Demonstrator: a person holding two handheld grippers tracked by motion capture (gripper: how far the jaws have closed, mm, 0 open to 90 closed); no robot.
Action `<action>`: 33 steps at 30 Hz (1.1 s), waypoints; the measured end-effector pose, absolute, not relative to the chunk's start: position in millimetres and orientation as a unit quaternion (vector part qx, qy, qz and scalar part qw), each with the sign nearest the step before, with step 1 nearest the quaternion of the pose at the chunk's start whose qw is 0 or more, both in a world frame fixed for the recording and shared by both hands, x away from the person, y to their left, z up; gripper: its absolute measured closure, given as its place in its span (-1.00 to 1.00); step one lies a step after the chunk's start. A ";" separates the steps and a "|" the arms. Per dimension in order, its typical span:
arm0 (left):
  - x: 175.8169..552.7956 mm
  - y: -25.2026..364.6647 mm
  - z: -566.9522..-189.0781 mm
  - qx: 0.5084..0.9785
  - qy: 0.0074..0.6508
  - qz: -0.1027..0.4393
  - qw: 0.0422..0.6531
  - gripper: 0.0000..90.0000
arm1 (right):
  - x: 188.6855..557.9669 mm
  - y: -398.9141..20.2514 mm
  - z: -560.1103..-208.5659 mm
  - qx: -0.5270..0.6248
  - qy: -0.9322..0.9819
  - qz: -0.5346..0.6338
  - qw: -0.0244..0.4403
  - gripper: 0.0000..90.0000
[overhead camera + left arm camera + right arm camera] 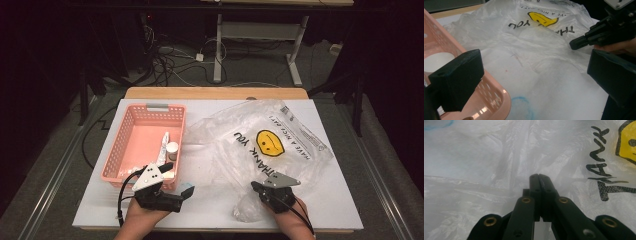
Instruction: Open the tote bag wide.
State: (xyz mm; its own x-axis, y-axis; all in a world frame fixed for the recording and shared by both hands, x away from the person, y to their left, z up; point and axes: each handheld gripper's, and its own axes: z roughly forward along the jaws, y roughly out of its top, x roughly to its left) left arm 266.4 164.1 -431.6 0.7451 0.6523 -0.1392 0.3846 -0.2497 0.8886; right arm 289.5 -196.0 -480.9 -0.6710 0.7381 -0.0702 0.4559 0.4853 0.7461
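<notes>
The plastic bag (260,145) lies spread across the right half of the table (345,210), its printed face up and its long axis running from the near middle toward the far right corner. The right gripper (256,186) sits at the bag's near edge with jaws pressed together; whether film is pinched between them cannot be confirmed. The left gripper (186,191), jaws wide and empty, stands beside the pink basket (131,131), farther from the bag, which lies to its right.

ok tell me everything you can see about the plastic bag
The plastic bag is thin, translucent white film, crumpled and lying flat on the white table, right of the pink basket. It bears a yellow frowning face and black THANK YOU lettering. The right gripper is shut at its near edge, seemingly pinching film.
</notes>
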 end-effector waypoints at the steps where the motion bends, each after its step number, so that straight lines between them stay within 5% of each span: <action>1: 266.3 164.1 -431.6 0.779 0.333 0.130 0.515 -1.00 | 292.2 -194.5 -481.1 0.357 0.839 0.358 0.200 1.00; 8: 266.7 167.3 -432.2 0.777 0.335 0.127 0.518 -1.00 | 294.2 -193.3 -482.5 0.364 0.835 0.361 0.200 0.96; 17: 268.3 167.9 -430.0 0.780 0.350 0.148 0.497 -1.00 | 278.7 -204.6 -461.6 0.346 0.815 0.430 0.178 0.37; 25: 269.3 172.1 -426.4 0.783 0.358 0.148 0.487 -1.00 | 279.0 -214.7 -462.8 0.317 0.811 0.463 0.165 -0.65; 33: 273.2 186.3 -425.0 0.779 0.376 0.152 0.478 -1.00 | 282.1 -231.6 -463.1 0.350 0.790 0.469 0.187 -1.00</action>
State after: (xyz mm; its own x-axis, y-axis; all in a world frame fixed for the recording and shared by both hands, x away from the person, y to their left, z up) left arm 273.2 186.3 -425.0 0.6713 0.7309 -0.1229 0.4402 -0.2598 0.8595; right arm 282.1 -231.6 -463.1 -0.6859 0.7270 0.0325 0.3768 0.3165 0.8705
